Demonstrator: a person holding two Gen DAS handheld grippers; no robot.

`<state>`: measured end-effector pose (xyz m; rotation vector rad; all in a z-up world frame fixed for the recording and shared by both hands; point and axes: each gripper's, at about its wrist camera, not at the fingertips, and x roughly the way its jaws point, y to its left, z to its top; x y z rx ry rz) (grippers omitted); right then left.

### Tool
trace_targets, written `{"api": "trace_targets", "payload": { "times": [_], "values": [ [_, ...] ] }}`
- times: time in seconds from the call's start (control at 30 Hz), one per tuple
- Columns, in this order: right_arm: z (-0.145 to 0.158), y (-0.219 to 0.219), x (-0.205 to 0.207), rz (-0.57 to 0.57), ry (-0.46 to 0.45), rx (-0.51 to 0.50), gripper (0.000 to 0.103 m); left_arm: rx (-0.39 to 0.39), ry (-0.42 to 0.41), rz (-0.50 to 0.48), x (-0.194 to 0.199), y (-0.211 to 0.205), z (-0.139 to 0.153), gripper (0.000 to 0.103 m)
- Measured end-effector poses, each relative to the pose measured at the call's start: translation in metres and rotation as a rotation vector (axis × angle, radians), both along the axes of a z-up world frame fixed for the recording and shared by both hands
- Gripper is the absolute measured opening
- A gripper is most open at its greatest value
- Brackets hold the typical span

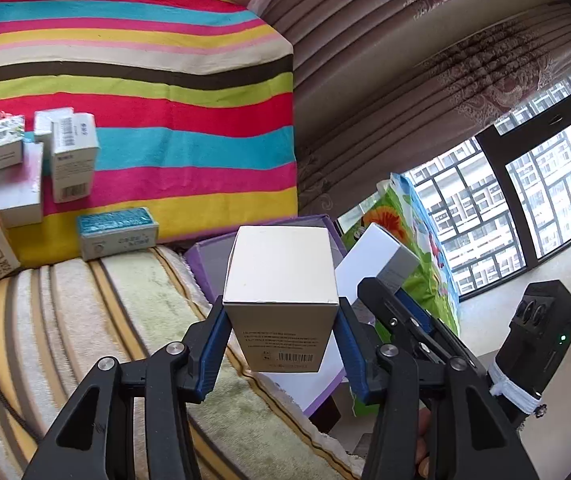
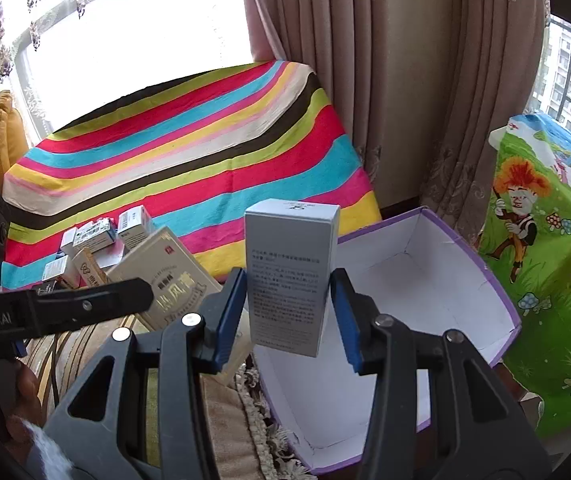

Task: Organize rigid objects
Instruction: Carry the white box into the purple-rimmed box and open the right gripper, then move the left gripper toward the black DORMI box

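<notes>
Nearest the left wrist camera, the left gripper point(image 1: 281, 320) was clamped on a cream carton point(image 1: 281, 276), its blue pads pressed to both side walls, the carton upright and clear of the sofa seat point(image 1: 85, 320). At about two o'clock of it the right gripper point(image 2: 289, 300) was closed on a grey-white carton point(image 2: 291, 272), likewise upright between its pads and lifted free.

Just beyond both loads lay the purple-edged storage box point(image 2: 425, 280), open-topped, its white inside apparently empty. From the right wrist camera it sat at four o'clock of the grey-white carton; from the left it showed behind the cream carton at twelve o'clock.

Farther back, at ten o'clock, the remaining small cartons point(image 1: 73, 156) stood and lay along the foot of the striped blanket point(image 1: 165, 80); a teal one point(image 1: 117, 236) rested nearest the seat edge. A cartoon-print bag point(image 2: 545, 260) stood past the box, with curtains point(image 2: 365, 80) behind.

The step in hand looked like carrying two cartons to the box. The next move would call for lowering each over the open box without the two grippers colliding, then releasing.
</notes>
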<state>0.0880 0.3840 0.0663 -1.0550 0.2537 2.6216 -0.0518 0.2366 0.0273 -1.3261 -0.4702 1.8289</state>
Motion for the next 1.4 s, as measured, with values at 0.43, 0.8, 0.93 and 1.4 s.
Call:
{"api": "trace_targets", "payload": {
  "times": [0.43, 0.8, 0.93, 1.4],
  "values": [
    [0.0, 0.006, 0.003, -0.06, 0.007, 0.019, 0.075, -0.153, 0.11, 0.012, 0.009, -0.002, 0.009, 0.075],
    [-0.005, -0.006, -0.003, -0.008, -0.001, -0.021, 0.08, -0.335, 0.27, 0.159, 0.015, -0.043, 0.021, 0.075],
    [-0.006, -0.011, -0.004, 0.002, -0.002, -0.024, 0.083, -0.412, 0.297, 0.224, 0.016, -0.057, 0.021, 0.075],
    [-0.015, -0.041, -0.02, 0.104, -0.045, -0.054, 0.085, -0.599, 0.335, 0.41, 0.016, -0.114, 0.021, 0.075]
  ]
}}
